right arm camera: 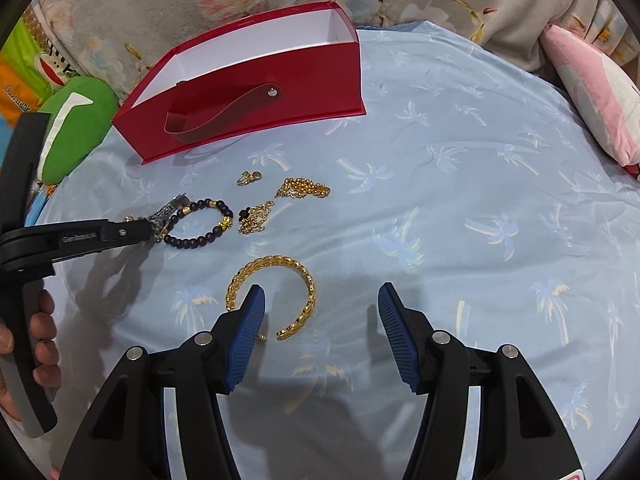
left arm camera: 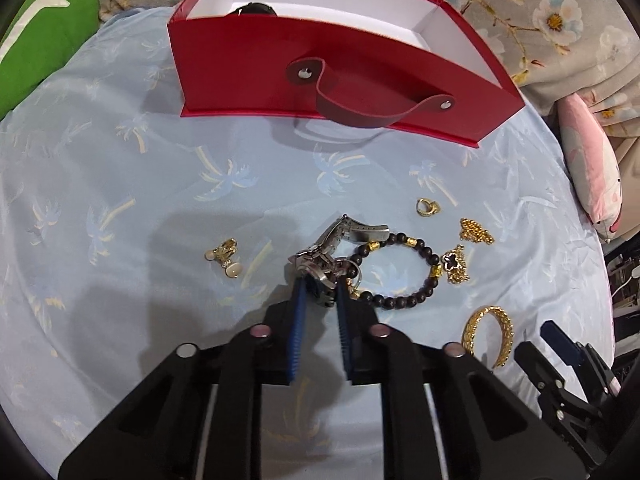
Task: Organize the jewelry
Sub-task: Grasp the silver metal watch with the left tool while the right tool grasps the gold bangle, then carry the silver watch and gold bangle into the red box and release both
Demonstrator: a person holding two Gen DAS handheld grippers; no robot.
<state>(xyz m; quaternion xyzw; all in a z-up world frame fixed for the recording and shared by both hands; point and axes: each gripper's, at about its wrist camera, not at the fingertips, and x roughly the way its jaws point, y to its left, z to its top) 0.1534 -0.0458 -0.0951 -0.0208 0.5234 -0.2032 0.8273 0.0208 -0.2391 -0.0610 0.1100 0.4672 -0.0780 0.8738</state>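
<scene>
Your left gripper (left arm camera: 320, 290) has its jaws closed on the steel watch (left arm camera: 340, 240); the red box (left arm camera: 320, 68) lies straight ahead. Your right gripper (right arm camera: 320, 300) stands half open, empty.

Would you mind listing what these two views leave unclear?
- Left wrist: a dark round item inside the red box, mostly hidden by its front wall.
- Left wrist: the watch face, covered by the left gripper fingers.
- Right wrist: gold cuff, near end behind a right gripper finger.
</scene>
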